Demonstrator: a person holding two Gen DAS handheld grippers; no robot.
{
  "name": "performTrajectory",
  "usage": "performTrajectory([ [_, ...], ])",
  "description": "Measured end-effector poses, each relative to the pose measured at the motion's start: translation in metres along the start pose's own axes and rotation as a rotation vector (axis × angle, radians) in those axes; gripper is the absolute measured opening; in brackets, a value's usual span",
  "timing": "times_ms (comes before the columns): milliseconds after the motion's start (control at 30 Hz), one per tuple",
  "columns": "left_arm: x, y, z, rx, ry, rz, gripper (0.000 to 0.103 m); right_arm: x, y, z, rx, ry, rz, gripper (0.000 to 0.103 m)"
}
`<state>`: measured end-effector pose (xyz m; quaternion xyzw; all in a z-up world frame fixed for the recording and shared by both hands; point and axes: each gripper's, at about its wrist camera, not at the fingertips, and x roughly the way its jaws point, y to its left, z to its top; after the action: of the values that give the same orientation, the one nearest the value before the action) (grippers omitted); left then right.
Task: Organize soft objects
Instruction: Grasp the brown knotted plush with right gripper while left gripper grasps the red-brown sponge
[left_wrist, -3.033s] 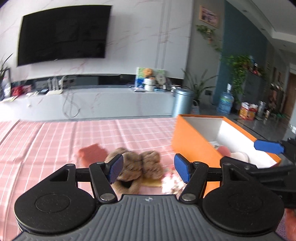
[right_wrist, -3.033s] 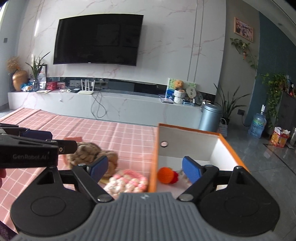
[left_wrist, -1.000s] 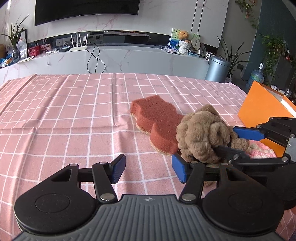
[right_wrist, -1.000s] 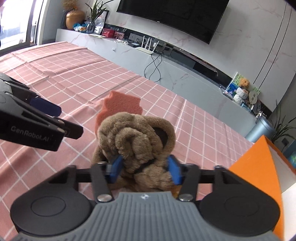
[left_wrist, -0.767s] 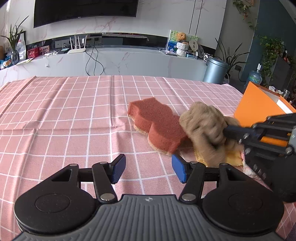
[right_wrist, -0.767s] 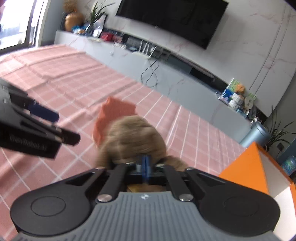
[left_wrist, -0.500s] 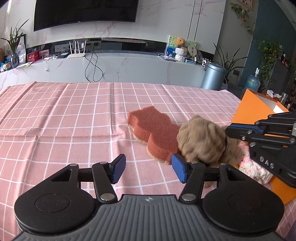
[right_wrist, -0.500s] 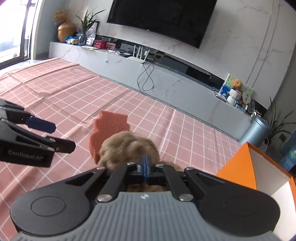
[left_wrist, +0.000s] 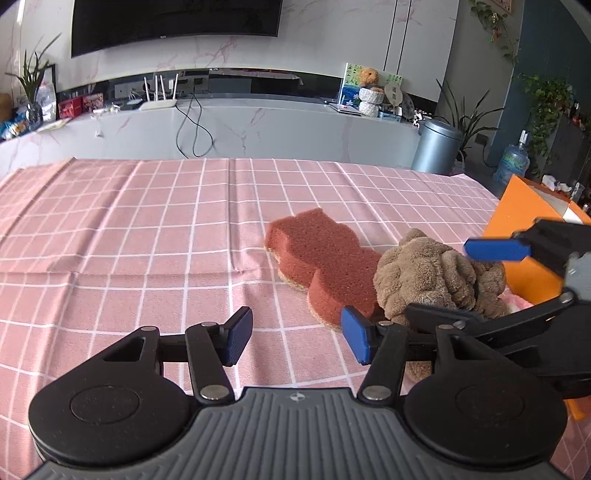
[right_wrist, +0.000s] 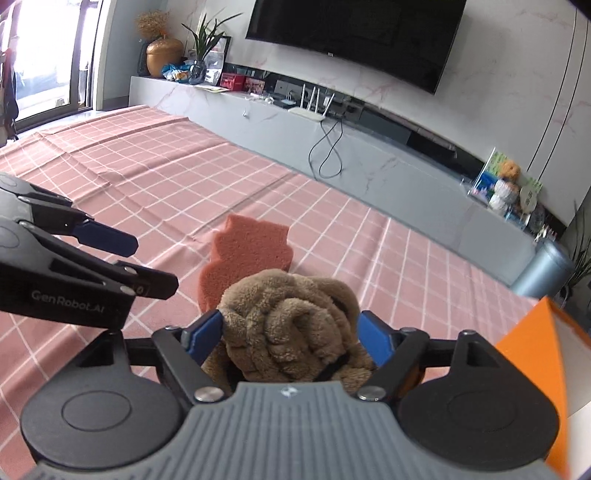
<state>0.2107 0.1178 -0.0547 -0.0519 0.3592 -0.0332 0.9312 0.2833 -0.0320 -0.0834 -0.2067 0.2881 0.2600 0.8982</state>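
Observation:
A brown plush toy (right_wrist: 291, 325) lies on the pink checked cloth, leaning on a red-brown sponge (right_wrist: 247, 251). My right gripper (right_wrist: 290, 334) straddles the plush. Its jaws are opening, and the blue pads stand wide at the toy's two sides without squeezing it. In the left wrist view the plush (left_wrist: 432, 277) sits right of the sponge (left_wrist: 317, 258), between the right gripper's fingers (left_wrist: 495, 249). My left gripper (left_wrist: 295, 338) hovers open over bare cloth, just left of the sponge's near end, with nothing between its pads. A pink knitted piece (left_wrist: 517, 301) peeks out behind the plush.
An orange box (left_wrist: 524, 236) with a white inside stands at the right edge of the cloth, right beside the plush. The checked cloth (left_wrist: 129, 240) stretches far to the left. A grey TV bench and a metal bin (left_wrist: 436, 147) lie beyond the table.
Half a second ago the right jaws were pinched tight into the plush; now they have spread wide and the toy has puffed back out. The left gripper has stayed in place.

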Motion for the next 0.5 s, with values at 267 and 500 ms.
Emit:
performTrajectory([
  [267, 0.008, -0.003, -0.002, 0.006, 0.014, -0.013, 0.065, 0.026, 0.002, -0.009, 0.056, 0.054, 0.020, 0.064],
  [500, 0.006, -0.005, 0.002, 0.015, -0.011, -0.050, 0.065, 0.022, -0.001, -0.007, 0.073, 0.036, 0.012, 0.045],
])
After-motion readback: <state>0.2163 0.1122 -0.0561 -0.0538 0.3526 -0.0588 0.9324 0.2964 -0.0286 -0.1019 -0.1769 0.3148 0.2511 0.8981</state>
